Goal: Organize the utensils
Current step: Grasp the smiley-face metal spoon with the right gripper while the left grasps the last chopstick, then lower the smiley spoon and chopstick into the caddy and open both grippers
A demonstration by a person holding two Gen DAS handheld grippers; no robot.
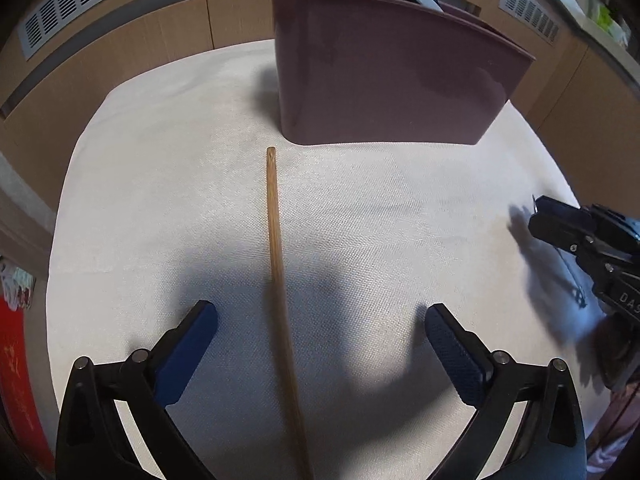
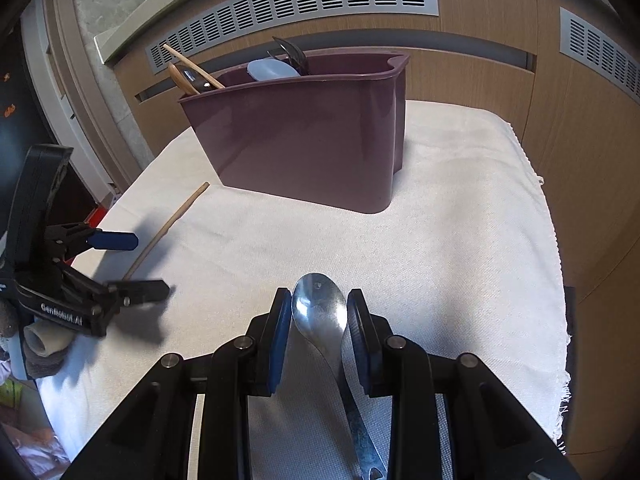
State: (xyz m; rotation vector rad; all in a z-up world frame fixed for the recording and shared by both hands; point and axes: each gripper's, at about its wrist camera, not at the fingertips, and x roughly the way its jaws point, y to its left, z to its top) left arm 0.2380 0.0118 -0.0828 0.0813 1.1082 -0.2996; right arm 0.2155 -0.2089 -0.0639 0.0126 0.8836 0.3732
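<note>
Before the purple caddy [image 2: 304,140], your left gripper [image 1: 320,320] gapes around a wooden chopstick [image 1: 276,240] while your right gripper [image 2: 318,304] grasps a metal spoon [image 2: 320,308].

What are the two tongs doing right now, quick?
Left tongs: open wide, holding nothing; the wooden stick lies on the cloth between the fingers.
Right tongs: closed around a metal spoon.

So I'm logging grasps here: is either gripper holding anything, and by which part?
The right gripper is closed around a metal spoon at the bowl and neck. The left gripper is open astride a wooden chopstick, holding nothing.
</note>
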